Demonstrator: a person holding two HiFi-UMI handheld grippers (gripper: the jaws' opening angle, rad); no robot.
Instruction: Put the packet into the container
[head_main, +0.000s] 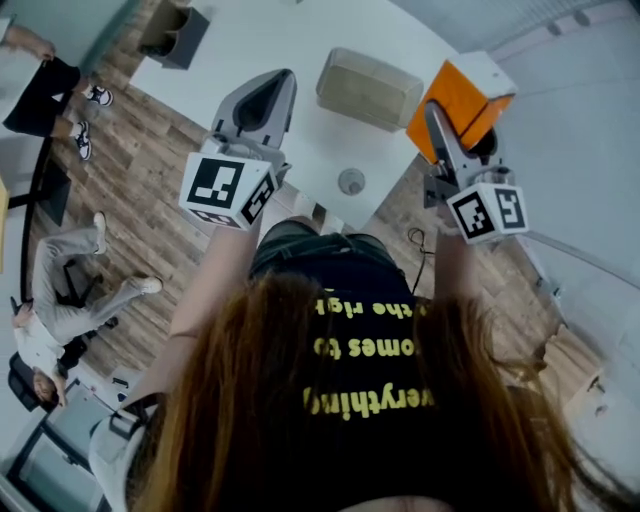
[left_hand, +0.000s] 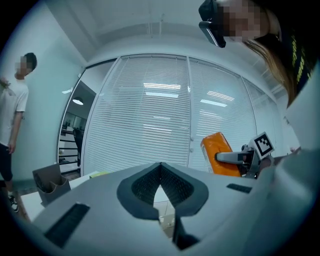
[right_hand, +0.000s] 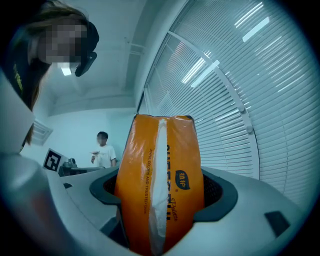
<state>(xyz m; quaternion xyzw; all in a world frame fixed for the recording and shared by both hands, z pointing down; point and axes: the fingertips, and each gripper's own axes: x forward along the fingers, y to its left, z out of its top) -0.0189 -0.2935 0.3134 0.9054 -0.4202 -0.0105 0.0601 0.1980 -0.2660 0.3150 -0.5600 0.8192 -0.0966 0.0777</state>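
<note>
The orange packet hangs in the air above the right edge of the white table, with my right gripper shut on it. In the right gripper view the packet stands upright between the jaws, its white seam facing the camera. The container, a pale translucent tub, rests on the table just left of the packet. My left gripper hovers over the table's near left part, shut and holding nothing. From the left gripper view the packet appears at the right.
A small round object lies near the table's front edge. A dark organizer stands at the table's far left corner. People are around: one seated at the left, another standing. Window blinds line the wall.
</note>
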